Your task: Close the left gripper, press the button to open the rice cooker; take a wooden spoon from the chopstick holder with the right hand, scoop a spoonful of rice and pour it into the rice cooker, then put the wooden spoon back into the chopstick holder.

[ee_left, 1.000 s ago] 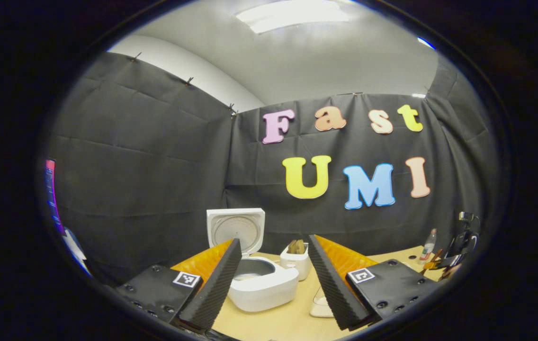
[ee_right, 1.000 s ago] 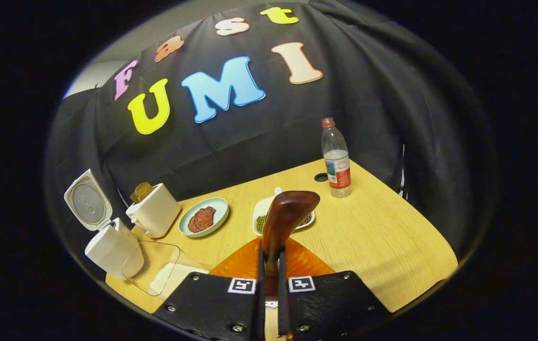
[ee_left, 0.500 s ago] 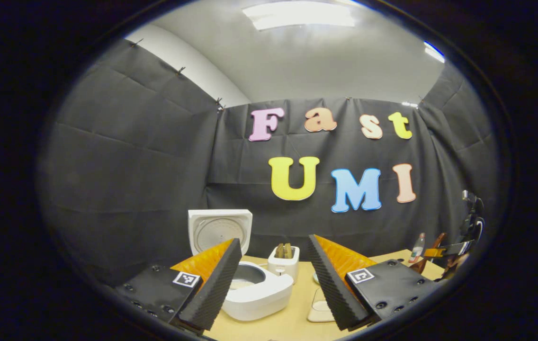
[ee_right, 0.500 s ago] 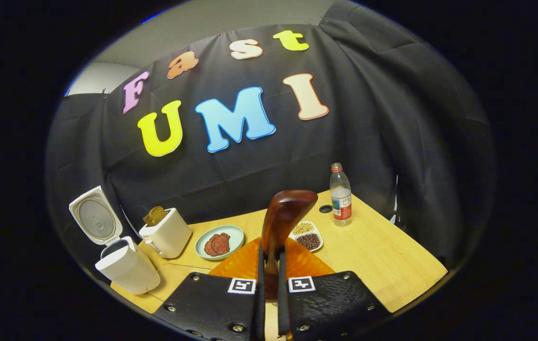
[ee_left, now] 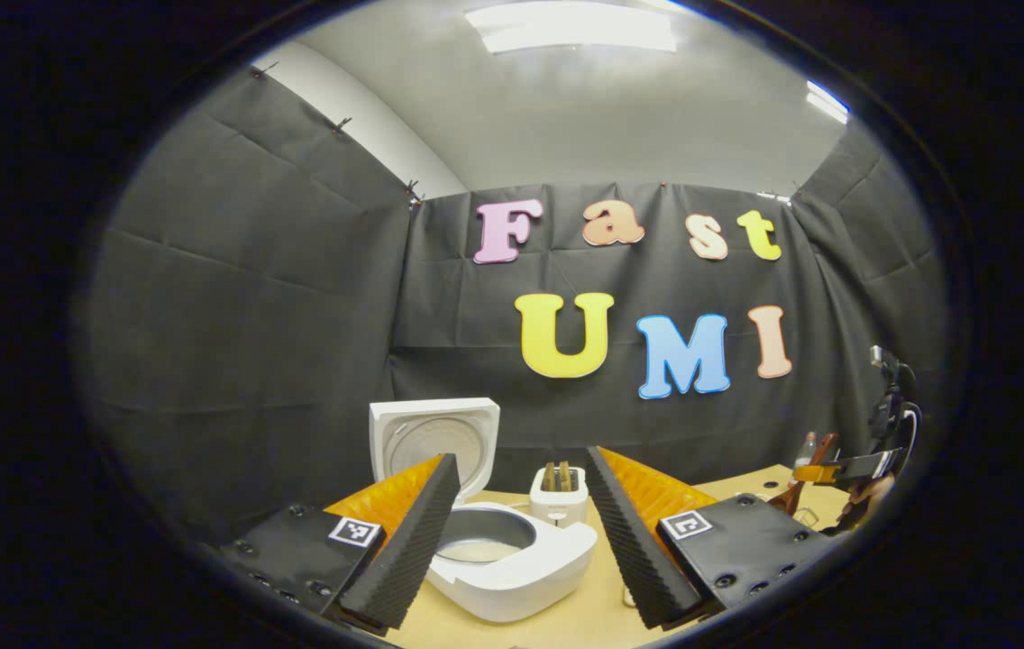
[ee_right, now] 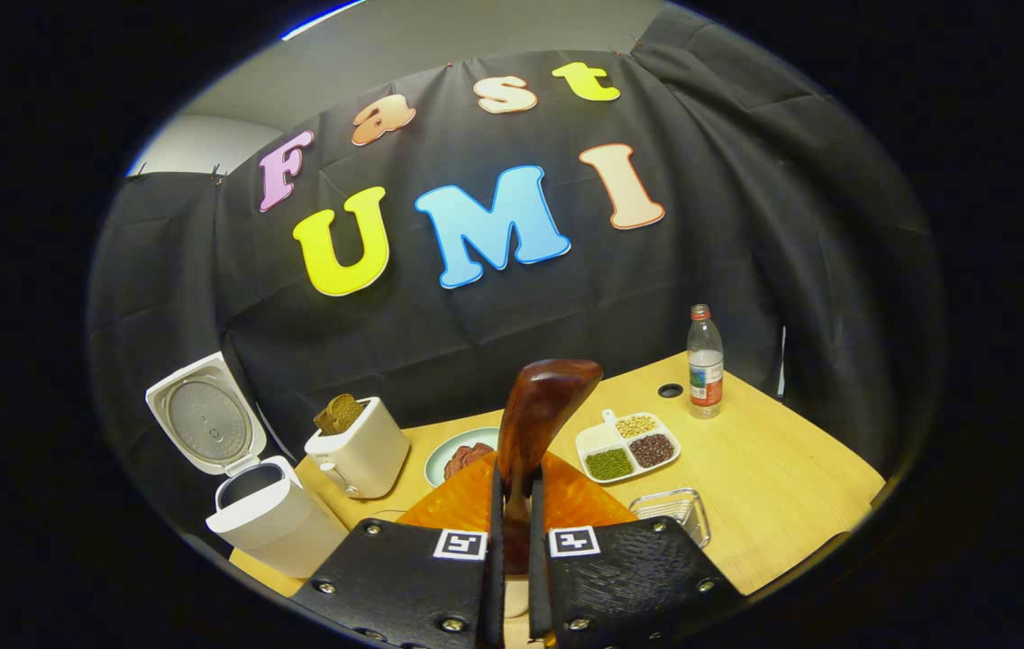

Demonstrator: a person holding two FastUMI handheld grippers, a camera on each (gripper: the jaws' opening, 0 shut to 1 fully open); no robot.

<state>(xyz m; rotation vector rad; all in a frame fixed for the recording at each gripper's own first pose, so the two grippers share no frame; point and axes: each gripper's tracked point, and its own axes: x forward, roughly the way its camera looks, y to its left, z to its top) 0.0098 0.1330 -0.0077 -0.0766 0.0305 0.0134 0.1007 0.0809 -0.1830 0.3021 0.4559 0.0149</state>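
Note:
The white rice cooker [ee_left: 512, 563] stands open on the wooden table, lid [ee_left: 435, 437] upright, a pale layer in its pot. My left gripper [ee_left: 521, 456] hovers just before it, open and empty. Behind the cooker is a white box-shaped holder [ee_left: 559, 498] with brown pieces sticking out of its top. My right gripper [ee_right: 512, 478] is shut on the dark wooden spoon [ee_right: 548, 406], whose bowl points up with no rice visible on it. The cooker [ee_right: 273, 518] and holder [ee_right: 359, 451] lie to its left. In the left gripper view the right gripper [ee_left: 836, 469] is at the far right.
On the table [ee_right: 791, 487] sit a pale plate of red meat [ee_right: 467, 451], a white divided dish of beans [ee_right: 629, 446], a small clear tray [ee_right: 674, 509] and a water bottle [ee_right: 704, 361] at the back near a round hole [ee_right: 670, 390].
The right gripper with the spoon has turned away from the cooker side; cooker and holder slid right in its view and the clear tray came in. The left gripper has drifted slightly, still open.

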